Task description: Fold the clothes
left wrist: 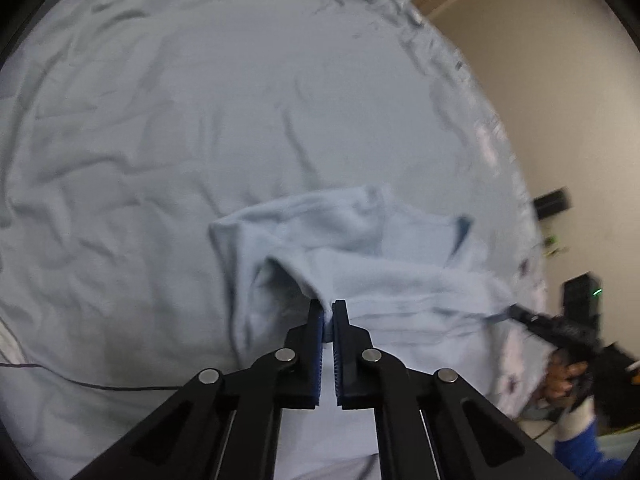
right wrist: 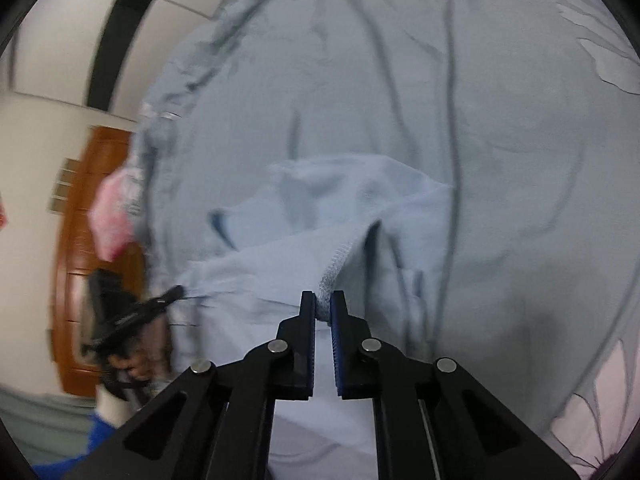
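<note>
The fingers (left wrist: 316, 320) of the left gripper (left wrist: 328, 312) are pinching a hem fold of the pale blue garment (left wrist: 320, 236), jaws nearly closed on the cloth, which is lying crumpled on the grey-blue bedsheet (left wrist: 160, 120), while the right gripper (left wrist: 516, 312) is gripping its far edge. In the right wrist view, the right gripper (right wrist: 323, 304) is likewise clamping the garment's (right wrist: 360, 188) stitched hem over the bedsheet (right wrist: 520, 160), with the left gripper (right wrist: 176, 292) holding the opposite edge.

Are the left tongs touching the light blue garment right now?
Touching. The left wrist view shows the left tongs closed on a hem fold of the light blue garment, with cloth pinched between the pads.
</note>
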Motion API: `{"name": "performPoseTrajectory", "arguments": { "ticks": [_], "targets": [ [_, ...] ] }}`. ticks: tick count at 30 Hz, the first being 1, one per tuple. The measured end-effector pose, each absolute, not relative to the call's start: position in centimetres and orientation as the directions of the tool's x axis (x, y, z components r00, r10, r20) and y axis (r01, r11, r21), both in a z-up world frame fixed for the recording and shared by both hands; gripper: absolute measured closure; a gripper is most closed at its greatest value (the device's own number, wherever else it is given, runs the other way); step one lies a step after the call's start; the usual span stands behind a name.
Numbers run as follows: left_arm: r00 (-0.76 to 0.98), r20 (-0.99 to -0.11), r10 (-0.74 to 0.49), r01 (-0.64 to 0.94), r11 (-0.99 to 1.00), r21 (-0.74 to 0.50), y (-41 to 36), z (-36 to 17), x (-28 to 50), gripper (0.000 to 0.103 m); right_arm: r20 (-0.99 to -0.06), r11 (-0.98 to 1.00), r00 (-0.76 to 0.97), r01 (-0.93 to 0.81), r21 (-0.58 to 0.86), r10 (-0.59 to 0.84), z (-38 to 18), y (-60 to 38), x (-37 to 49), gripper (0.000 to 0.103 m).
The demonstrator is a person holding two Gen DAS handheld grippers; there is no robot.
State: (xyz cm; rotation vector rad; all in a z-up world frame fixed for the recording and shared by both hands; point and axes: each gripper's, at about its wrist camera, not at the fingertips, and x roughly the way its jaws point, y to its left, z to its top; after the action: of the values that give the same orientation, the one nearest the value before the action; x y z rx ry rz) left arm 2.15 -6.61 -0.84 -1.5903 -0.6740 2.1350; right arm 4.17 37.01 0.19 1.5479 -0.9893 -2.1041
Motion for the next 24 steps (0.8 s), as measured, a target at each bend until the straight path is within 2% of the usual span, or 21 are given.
{"name": "performPoseTrajectory", "arguments": {
  "ticks": [3,5,12,15,16,17,19,21,22,24],
  "targets": [
    [-0.362,-0.667,0.651,0.072,-0.694,-0.716,-8.8,-0.6,0.7,0.099,-0.616,-0.616,-0.433,-0.161,0.771,-0.658,0.5,39.2,2.5,0.096],
    [-0.404,-0.625,0.667,0.127,-0.636,-0.761,-9.9,-1.0,-0.7,0.099,-0.608,-0.592,-0.455,-0.198,0.781,-0.650,-0.2,40.0,1.1,0.096],
    [-0.423,-0.603,0.677,0.293,-0.527,-0.798,-10.8,-5.4,-4.3,0.099,-0.667,-0.570,-0.434,-0.348,0.744,-0.606,-4.0,41.1,-2.4,0.096],
    [-0.440,-0.587,0.679,0.334,-0.483,-0.809,-11.3,-6.4,-4.4,0.094,-0.691,-0.567,-0.432,-0.395,0.723,-0.580,-4.8,41.5,-2.6,0.093],
    [-0.451,-0.576,0.682,0.339,-0.466,-0.817,-11.4,-6.5,-4.3,0.085,-0.691,-0.560,-0.440,-0.404,0.723,-0.574,-4.8,42.0,-2.4,0.093],
    [-0.463,-0.569,0.679,0.337,-0.459,-0.822,-11.6,-6.4,-4.2,0.068,-0.690,-0.561,-0.450,-0.403,0.723,-0.566,-4.7,42.4,-2.2,0.093],
    [-0.497,-0.553,0.669,0.302,-0.464,-0.833,-12.3,-5.3,-3.8,0.053,-0.697,-0.580,-0.467,-0.391,0.715,-0.544,-4.2,42.9,-1.8,0.093],
    [-0.529,-0.532,0.661,0.240,-0.485,-0.841,-13.1,-3.8,-3.1,0.050,-0.709,-0.619,-0.471,-0.362,0.697,-0.524,-3.4,43.2,-1.3,0.093],
    [-0.515,-0.565,0.645,0.210,-0.544,-0.812,-12.9,-3.1,-2.9,0.045,-0.709,-0.630,-0.470,-0.344,0.696,-0.526,-3.1,43.2,-1.2,0.093],
    [-0.461,-0.671,0.581,0.134,-0.701,-0.700,-11.8,-1.9,-2.7,0.043,-0.721,-0.671,-0.447,-0.298,0.679,-0.530,-2.7,42.6,-0.8,0.093]
  ]
}}
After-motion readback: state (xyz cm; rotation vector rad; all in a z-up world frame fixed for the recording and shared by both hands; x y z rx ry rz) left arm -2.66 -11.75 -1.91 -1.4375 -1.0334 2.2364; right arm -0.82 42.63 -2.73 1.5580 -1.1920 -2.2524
